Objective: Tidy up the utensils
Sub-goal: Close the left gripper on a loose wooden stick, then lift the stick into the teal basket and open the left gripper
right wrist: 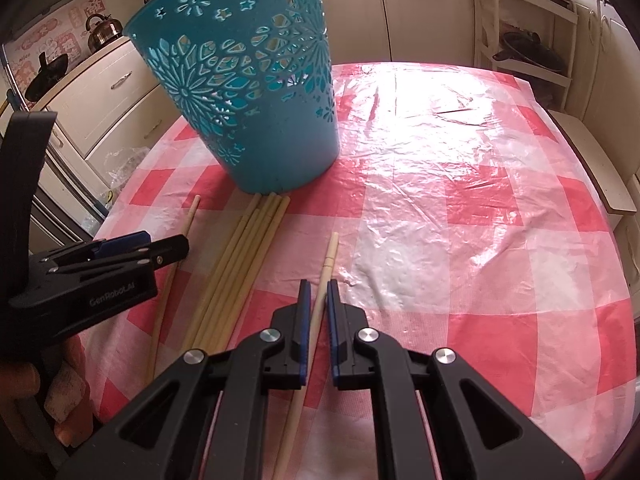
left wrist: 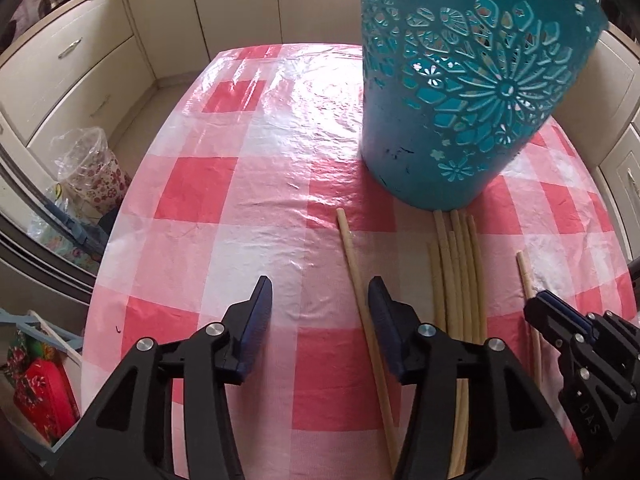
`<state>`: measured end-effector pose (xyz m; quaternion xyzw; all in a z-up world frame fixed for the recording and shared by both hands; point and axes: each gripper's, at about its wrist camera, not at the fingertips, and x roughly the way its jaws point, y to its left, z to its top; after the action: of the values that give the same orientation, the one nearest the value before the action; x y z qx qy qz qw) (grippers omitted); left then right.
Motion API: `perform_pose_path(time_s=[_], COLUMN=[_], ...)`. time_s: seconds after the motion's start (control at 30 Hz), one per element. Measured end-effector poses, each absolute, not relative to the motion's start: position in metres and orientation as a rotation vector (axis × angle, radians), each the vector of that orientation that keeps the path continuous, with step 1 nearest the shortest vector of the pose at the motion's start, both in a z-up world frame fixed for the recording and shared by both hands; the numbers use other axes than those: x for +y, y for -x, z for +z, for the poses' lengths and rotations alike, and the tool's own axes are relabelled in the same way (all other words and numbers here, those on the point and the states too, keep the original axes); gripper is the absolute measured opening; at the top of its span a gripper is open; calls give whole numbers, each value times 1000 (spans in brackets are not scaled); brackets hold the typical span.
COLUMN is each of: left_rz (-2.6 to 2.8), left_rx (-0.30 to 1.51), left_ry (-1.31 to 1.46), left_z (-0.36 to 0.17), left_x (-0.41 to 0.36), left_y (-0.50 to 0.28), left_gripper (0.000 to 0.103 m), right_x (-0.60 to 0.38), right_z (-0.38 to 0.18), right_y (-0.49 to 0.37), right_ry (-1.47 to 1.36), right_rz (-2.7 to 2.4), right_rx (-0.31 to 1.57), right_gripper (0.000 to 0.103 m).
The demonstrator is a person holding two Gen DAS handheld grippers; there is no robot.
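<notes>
Clamping a single chopstick (right wrist: 325, 276), right tool (right wrist: 318, 286) on checked tablecloth (right wrist: 440, 240), left tool (left wrist: 320, 300) half-open astride another chopstick (left wrist: 352, 256)

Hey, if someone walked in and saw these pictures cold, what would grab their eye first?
Probably the tall teal cut-out basket standing on the red-and-white checked tablecloth, at the table's far side. Next, the pale chopsticks lying bundled just in front of it. The right tongs are shut on a single chopstick, while the left tongs stand open over another chopstick.
</notes>
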<state>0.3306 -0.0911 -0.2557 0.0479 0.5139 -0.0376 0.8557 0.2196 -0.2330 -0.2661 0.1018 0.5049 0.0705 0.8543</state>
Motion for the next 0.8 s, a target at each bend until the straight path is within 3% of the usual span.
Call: perform_pose_path(time_s=[0.07, 0.13, 0.2, 0.5, 0.8], left_rz=[-77, -86, -115, -178, -307], left_rx=[1077, 1067, 1056, 962, 670], left_ry=[-103, -106, -118, -127, 60], left_z=[-256, -255, -255, -226, -115], left_x=[-92, -92, -95, -93, -61], left_y=[-335, -338, -337, -306, -272], left_gripper=[48, 37, 7, 4, 4], right_x=[-233, -232, -231, -228, -230], right_z=[-266, -266, -266, -267, -266], right_y=[-220, -220, -221, -221, -220], right_ry=[-209, -203, -196, -185, -197], right_rz=[147, 144, 142, 139, 136], right_rx=[1057, 1052, 1049, 1042, 1038], right_gripper=[9, 9, 9, 9, 9])
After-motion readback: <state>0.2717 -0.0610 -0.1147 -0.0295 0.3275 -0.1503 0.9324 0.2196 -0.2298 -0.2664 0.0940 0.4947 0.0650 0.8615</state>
